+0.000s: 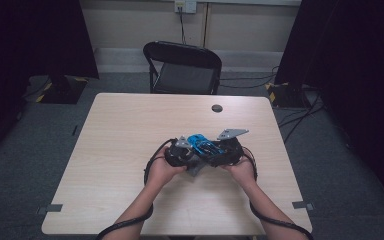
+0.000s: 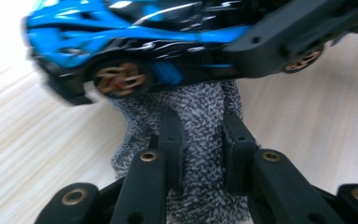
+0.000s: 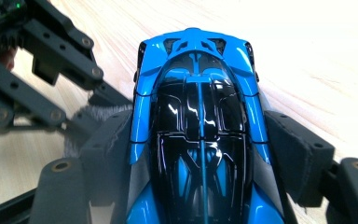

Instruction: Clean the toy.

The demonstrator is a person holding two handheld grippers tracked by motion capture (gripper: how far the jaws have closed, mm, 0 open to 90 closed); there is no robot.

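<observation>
A: Hands first. Where do they sit?

B: Both forearms come in from the near edge of the table (image 1: 130, 115), angled inward so the hands meet just near of its middle. Left hand (image 1: 161, 170) cupped under its tool, palm up and inward; right hand (image 1: 241, 170) mirrors it, fingers wrapped under the body.

A: Left gripper (image 2: 200, 135)?

B: Jaws drawn in tight on a grey knitted cloth (image 2: 191, 107), a thick fold pinched between the two pads. The cloth stands up from the jaws and its top touches the underside of the car.

A: And the right gripper (image 3: 200, 154)?

B: Jaws spread wide, one pad on each flank of the blue toy car (image 3: 200, 116), pressing its sides. Car held nose away from that camera, roof up, above the wood.

A: Where is the car in the overhead?

B: Between the two tools (image 1: 200, 144), just above the tabletop, between the hands. In the left gripper view its flank runs across the top, gold wheel (image 2: 119, 79) just above the cloth.

A: Anything else about?

B: Black folding chair (image 1: 182, 67) beyond the far edge; small dark round disc (image 1: 217, 108) on the table, well apart from the hands.
</observation>
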